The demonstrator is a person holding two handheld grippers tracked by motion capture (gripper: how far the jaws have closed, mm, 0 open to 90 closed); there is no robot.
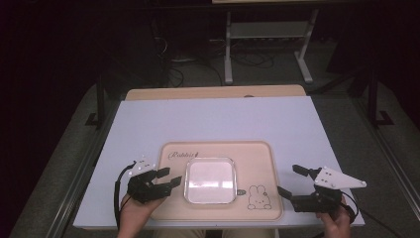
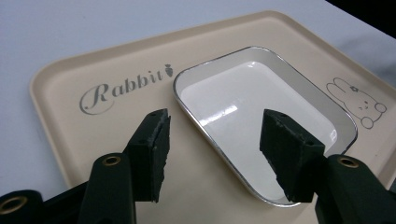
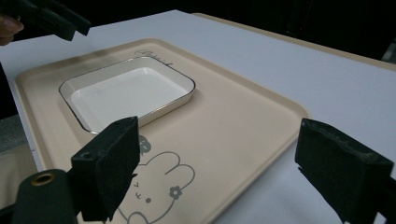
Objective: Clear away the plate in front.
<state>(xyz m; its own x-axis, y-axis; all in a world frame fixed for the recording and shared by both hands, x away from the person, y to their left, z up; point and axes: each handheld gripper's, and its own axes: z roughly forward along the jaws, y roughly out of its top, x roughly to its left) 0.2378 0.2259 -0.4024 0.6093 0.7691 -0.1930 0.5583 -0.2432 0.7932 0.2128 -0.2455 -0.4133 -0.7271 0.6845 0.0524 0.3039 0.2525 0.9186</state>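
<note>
White dish (image 1: 210, 180) on tray (image 1: 257, 153), between both parted hand-held grippers

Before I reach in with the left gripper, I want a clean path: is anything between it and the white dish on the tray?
Nothing visible. The left gripper is open, right beside the white dish, with bare beige tray between them.

Dim room; grey floor (image 1: 277, 74); white frame (image 1: 267, 29) behind table (image 1: 213, 119)
</note>
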